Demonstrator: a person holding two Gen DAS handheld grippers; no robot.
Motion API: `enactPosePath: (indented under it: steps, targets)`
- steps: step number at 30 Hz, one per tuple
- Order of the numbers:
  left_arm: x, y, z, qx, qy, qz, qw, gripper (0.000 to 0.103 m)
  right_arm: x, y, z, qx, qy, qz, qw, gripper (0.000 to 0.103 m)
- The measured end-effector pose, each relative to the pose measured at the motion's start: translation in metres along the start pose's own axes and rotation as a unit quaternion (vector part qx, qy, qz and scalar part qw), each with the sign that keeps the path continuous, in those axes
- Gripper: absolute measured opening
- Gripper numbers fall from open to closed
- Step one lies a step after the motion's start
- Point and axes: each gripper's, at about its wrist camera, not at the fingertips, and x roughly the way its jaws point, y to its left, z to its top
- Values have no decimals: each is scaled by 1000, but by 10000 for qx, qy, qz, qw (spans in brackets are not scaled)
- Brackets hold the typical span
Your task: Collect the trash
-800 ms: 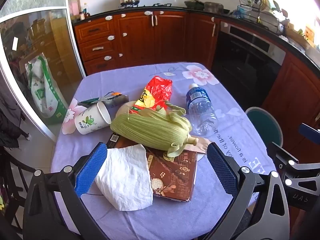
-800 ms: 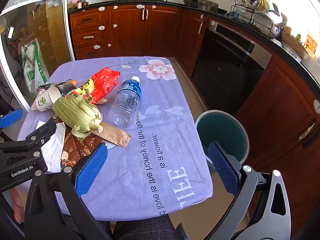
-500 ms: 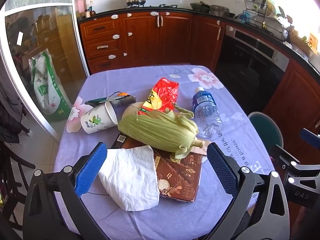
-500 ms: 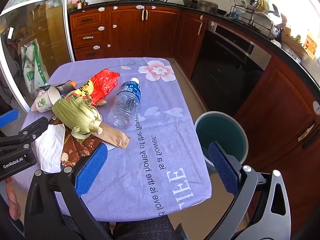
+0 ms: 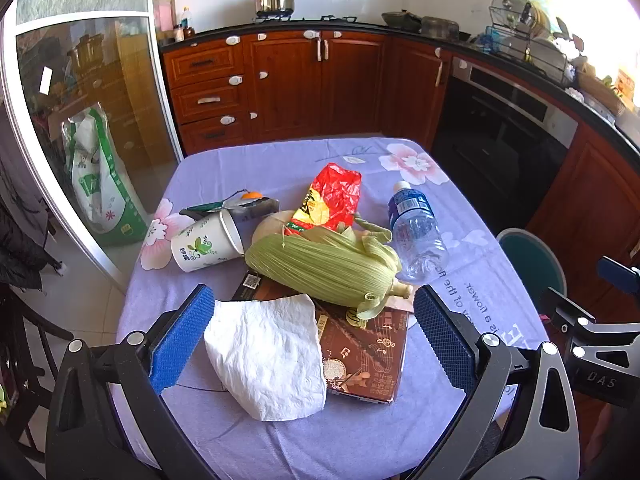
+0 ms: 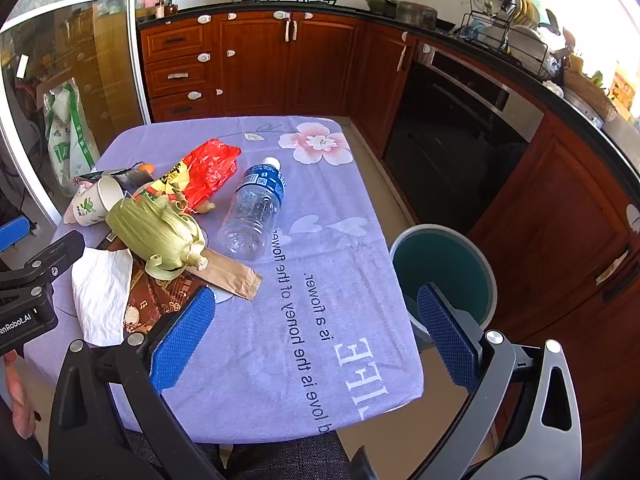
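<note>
My left claw (image 5: 314, 334) had drawn back from the trash since the earlier frame, jaws wide apart and empty above the white napkin (image 5: 266, 356). My right claw (image 6: 316, 334) was likewise spread, holding nothing. Corn husk (image 5: 324, 266), bottle (image 6: 256, 210) and red wrapper (image 6: 208, 170) lay on the table (image 6: 320, 360); the bin (image 6: 444, 268) stood beside it.

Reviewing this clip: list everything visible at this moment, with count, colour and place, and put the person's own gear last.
corn husk: one, green, atop the brown box
tissue: one, white, near table edge, partly over the box
brown box: one, under husk and tissue
paper cup: one, white, on its side
snack bag: one, red
water bottle: one, clear, blue label, lying down
paper bag: one, brown, flat
bin: one, teal, on the floor beside the table
left tongs: open, empty
right tongs: open, empty
</note>
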Motion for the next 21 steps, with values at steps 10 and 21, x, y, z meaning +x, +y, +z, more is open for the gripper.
enactPosePath:
  steps: [10,21]
  targets:
    - [1,1,-2,-36,10,61,10000,99,4,4,-1,-25,26,23,10000,97]
    - [2,7,-2,-78,26,112,9999,99,5,8,-2,-68,45,48,10000,97]
